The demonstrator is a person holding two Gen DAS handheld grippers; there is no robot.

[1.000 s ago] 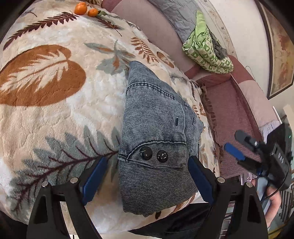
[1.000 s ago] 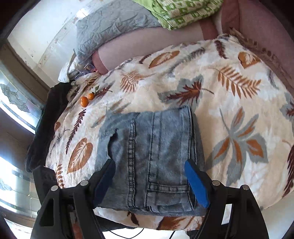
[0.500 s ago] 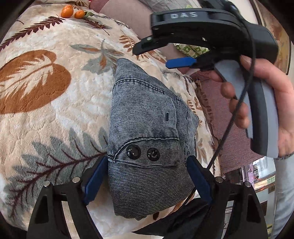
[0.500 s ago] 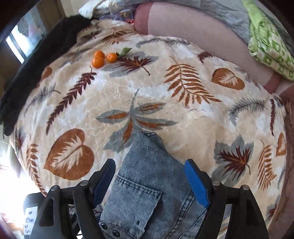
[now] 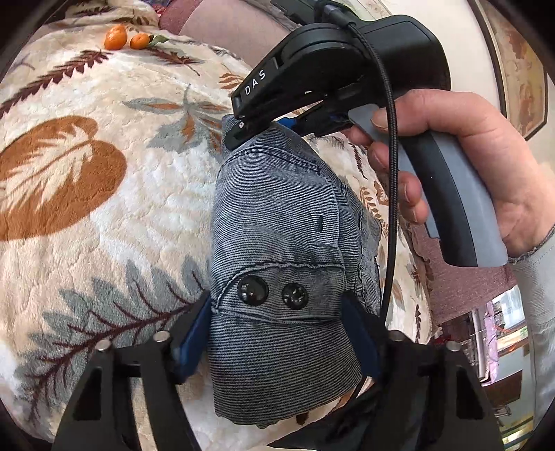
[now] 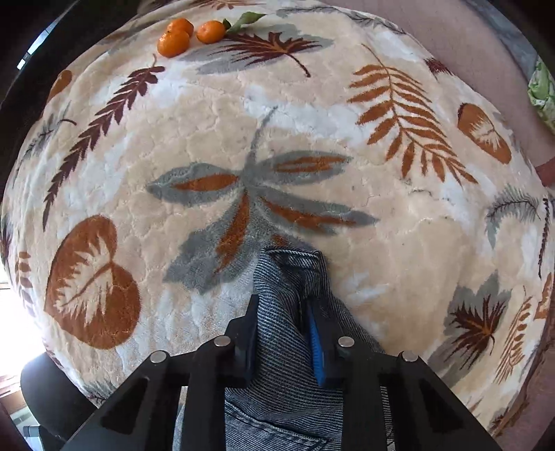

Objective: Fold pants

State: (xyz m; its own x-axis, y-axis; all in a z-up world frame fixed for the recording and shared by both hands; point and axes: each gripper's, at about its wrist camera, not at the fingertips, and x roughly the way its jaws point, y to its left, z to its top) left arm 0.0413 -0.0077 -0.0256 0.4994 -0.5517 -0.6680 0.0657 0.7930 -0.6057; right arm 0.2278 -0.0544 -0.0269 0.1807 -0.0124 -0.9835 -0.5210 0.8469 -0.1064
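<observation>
Pants (image 5: 281,249): a folded bundle of grey-blue denim is lying on the blanket (image 5: 104,215), near its front edge; two dark buttons (image 5: 252,290) are showing on the near end.
Left tool (image 5: 277,333): its jaws are closing around the near end of the pants, one blue pad (image 5: 194,333) sitting against each side of the denim.
Right tool (image 6: 282,333): it is pointing down at the far end of the pants, and its jaws are closing, pinching a raised ridge of denim between them.
Right hand (image 5: 461,156): it is wrapping around the grey handle of the right tool, a black cable (image 5: 392,173) hanging in front of the fingers.
Blanket: cream plush with brown, rust and grey leaf prints is covering the whole surface under the pants.
Tangerines (image 6: 189,34): a small cluster with a green leaf is sitting at the far edge of the blanket, well apart from the pants.
Cushion (image 5: 222,27): a pink one is lying beyond the blanket.
</observation>
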